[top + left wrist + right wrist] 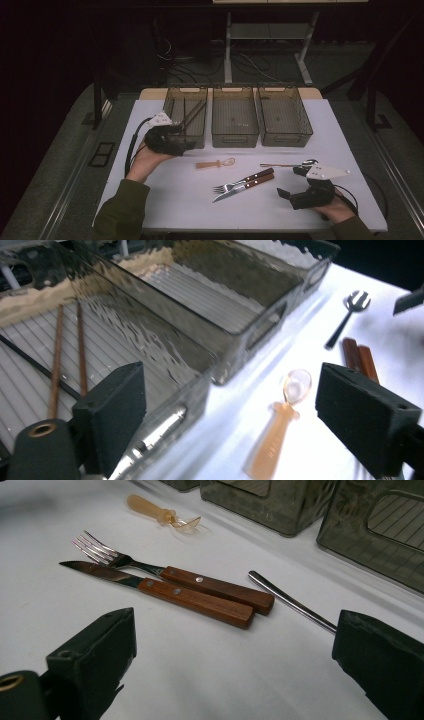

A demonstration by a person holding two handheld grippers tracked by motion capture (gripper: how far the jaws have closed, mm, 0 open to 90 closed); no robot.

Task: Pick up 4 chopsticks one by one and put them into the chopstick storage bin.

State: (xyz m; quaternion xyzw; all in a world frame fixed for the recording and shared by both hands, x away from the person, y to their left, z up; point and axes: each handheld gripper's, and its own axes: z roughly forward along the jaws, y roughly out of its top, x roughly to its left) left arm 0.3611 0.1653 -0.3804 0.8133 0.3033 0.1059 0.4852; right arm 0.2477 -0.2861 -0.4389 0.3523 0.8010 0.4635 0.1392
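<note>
The left gripper (172, 136) hangs at the near end of the left bin (186, 118), jaws spread and empty, the chopsticks (67, 352) lying inside it (apparently sorted there). The right gripper (295, 182), spread too, rests on the desk (170, 200) beside the fork (165, 571) and knife (165, 591), probably next.

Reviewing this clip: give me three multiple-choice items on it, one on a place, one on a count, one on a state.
1. Where do the chopsticks lie?
A. left bin
B. middle bin
C. on the table

2. How many bins stand in the row?
A. two
B. three
C. four

3. How do the left tool jaws stand?
A. shut on a spoon
B. shut on nothing
C. open, holding nothing

Answers: 1 A, the sticks rest inside the left bin; 2 B, three stand side by side; 3 C, the pads stand apart with nothing between them.
</note>
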